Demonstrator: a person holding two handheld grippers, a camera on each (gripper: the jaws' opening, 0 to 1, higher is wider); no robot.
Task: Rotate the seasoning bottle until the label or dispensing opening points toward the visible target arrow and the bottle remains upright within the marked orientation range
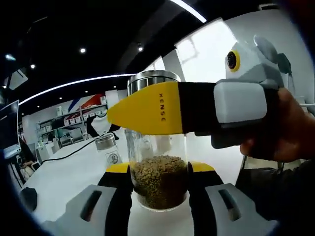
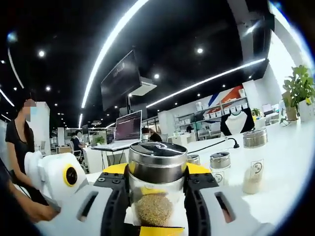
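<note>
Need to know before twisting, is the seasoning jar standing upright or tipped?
Upright: the seasoning jar stands on the white table, metal lid on top.

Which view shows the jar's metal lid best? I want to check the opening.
The right gripper view: the metal lid sits close and unobstructed between its tool's jaws. In the left gripper view, the right tool crosses the lid, hiding its lower edge.

- The seasoning bottle (image 1: 160, 182) stood pinched between both grippers, the left gripper (image 1: 160, 172) low and the right gripper (image 2: 156, 169) at its metal cap.
- Just beyond it, three smaller shakers (image 2: 254, 160) and a black cable (image 2: 211, 143) blocked that side.
- The white table (image 1: 69, 182) lay open toward the left gripper's left.
</note>
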